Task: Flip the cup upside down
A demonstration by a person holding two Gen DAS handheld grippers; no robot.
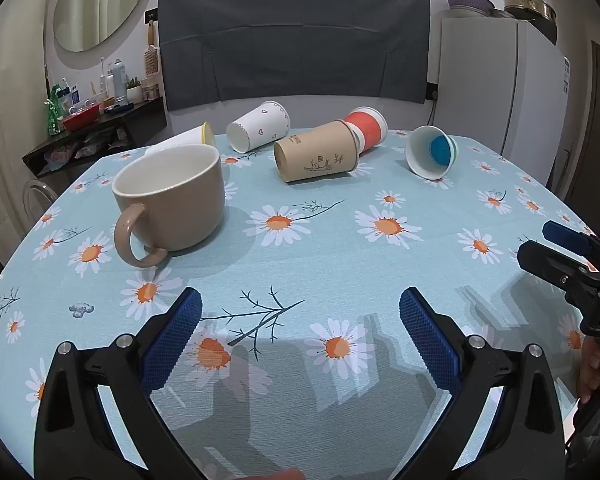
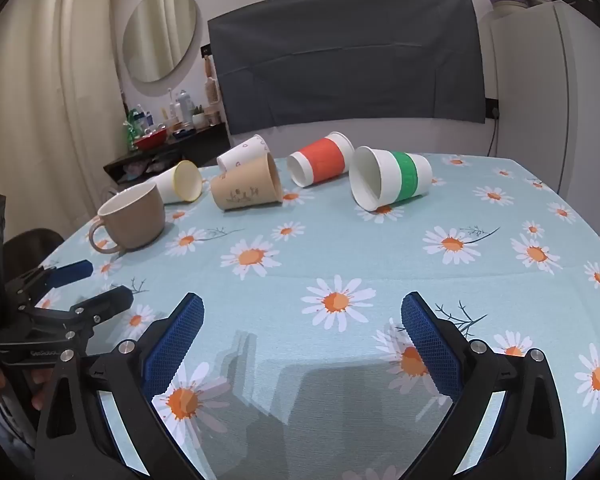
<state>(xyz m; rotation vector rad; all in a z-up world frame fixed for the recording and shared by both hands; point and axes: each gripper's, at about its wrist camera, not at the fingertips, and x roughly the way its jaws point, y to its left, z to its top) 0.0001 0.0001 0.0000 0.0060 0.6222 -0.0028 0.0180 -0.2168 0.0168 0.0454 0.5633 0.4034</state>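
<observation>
A tan ceramic mug (image 1: 172, 200) stands upright on the daisy tablecloth, handle toward me; it also shows at the left in the right wrist view (image 2: 134, 214). Several paper cups lie on their sides at the back: a brown one (image 1: 316, 156) (image 2: 248, 188), a red-banded one (image 1: 366, 128) (image 2: 320, 160), a green-banded one (image 2: 392, 178) that shows its blue bottom (image 1: 432, 152), a heart-printed one (image 1: 258, 126) and a yellow-rimmed one (image 2: 180, 182). My left gripper (image 1: 300, 320) is open and empty, low over the table, right of the mug. My right gripper (image 2: 302, 320) is open and empty.
The round table (image 1: 340, 264) has a light blue daisy cloth. A dark shelf with bottles and a red bowl (image 1: 80, 118) stands at the back left. A white fridge (image 1: 496, 80) stands at the back right. The other gripper shows at each view's edge (image 1: 572, 256) (image 2: 60, 300).
</observation>
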